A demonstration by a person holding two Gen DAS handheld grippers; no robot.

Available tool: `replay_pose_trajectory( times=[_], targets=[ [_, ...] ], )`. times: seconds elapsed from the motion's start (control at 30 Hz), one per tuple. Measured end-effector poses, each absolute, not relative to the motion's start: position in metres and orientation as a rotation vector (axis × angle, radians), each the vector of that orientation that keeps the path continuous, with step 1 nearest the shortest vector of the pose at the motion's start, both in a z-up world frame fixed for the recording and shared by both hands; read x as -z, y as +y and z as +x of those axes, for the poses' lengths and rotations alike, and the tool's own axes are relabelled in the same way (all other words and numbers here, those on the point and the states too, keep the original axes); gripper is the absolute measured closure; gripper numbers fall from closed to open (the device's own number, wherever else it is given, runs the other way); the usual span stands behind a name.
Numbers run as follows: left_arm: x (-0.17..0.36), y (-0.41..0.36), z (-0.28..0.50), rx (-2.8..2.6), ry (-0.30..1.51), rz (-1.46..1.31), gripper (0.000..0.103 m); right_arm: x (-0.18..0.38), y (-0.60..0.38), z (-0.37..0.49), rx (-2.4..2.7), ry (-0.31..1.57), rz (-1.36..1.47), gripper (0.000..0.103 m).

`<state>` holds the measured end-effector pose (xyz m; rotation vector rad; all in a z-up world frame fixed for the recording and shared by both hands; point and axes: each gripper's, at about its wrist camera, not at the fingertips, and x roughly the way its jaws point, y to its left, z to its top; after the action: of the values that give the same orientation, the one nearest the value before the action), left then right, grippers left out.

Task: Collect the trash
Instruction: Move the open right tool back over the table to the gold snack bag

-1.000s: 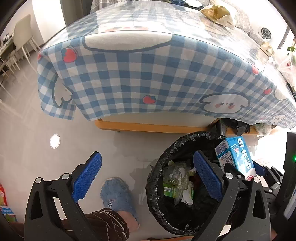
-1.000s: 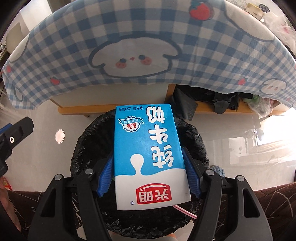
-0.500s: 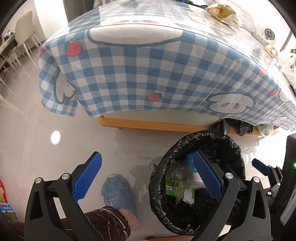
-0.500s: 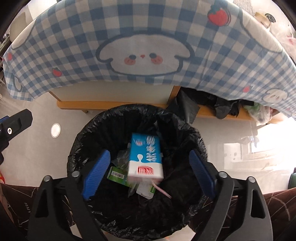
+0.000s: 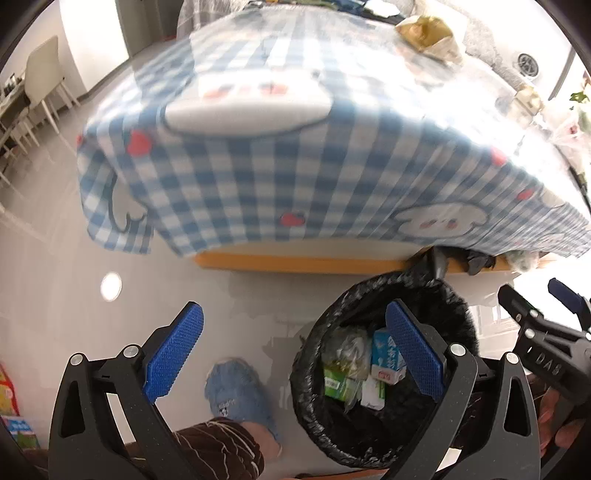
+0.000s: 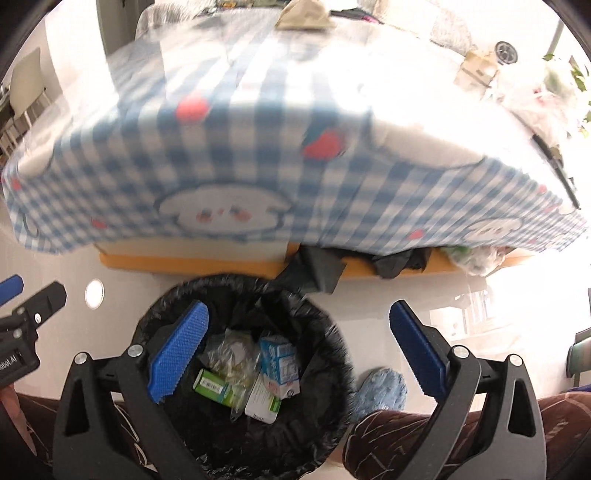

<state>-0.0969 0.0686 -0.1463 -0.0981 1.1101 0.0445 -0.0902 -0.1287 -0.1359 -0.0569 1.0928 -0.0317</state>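
A bin lined with a black bag [image 5: 454, 306] [image 6: 332, 332] stands on the floor in front of the table. Inside it lies the blue and white milk carton [image 5: 386, 356] [image 6: 279, 363], on green cartons and clear wrappers. My right gripper [image 6: 299, 345] hangs above the bin, its jaws still opening wide, nothing between them. My left gripper [image 5: 295, 354] is open and empty, its right finger over the bin's mouth. On the far side of the table lies a crumpled brown paper bag [image 5: 428, 29] [image 6: 304, 14].
A table under a blue checked cloth [image 5: 295, 158] [image 6: 258, 155] fills the upper view. Black bags [image 6: 317, 269] hang under its wooden edge. A person's blue slippers [image 5: 236, 391] [image 6: 380, 387] and brown trouser legs stand beside the bin. Chairs [image 5: 44, 85] stand far left.
The right gripper opened and let go of the milk carton, which fell into the bin. That gripper then rose, so more of the table top shows. The left gripper stayed open.
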Motion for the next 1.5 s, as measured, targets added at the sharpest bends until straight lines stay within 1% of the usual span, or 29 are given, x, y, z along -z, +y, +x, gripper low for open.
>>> replay_pose_trajectory(
  times=[0.17, 0.4, 0.63, 0.9, 1.07, 1.5],
  targets=[
    [0.129, 0.065, -0.092, -0.026, 1.093, -0.075, 0.006, 0.102, -0.133, -0.088, 0.022, 1.011, -0.063, 0.008],
    [0.099, 0.055, -0.083, -0.027, 1.023, -0.067, 0.006, 0.06, -0.14, -0.079, -0.006, 0.912, -0.051, 0.008],
    [0.075, 0.042, -0.066, -0.014, 0.972, -0.044, 0.006, 0.032, -0.146, -0.063, -0.015, 0.851, -0.052, 0.008],
    [0.051, 0.029, -0.035, 0.013, 0.941, -0.045, 0.006, 0.011, -0.155, -0.03, -0.013, 0.816, -0.024, 0.008],
    [0.038, 0.032, -0.013, 0.019, 0.922, -0.074, 0.006, 0.008, -0.159, -0.005, -0.014, 0.811, -0.013, 0.008],
    [0.027, 0.039, 0.055, -0.014, 0.909, -0.067, 0.006, -0.003, -0.156, 0.073, -0.018, 0.79, -0.014, 0.008]
  ],
)
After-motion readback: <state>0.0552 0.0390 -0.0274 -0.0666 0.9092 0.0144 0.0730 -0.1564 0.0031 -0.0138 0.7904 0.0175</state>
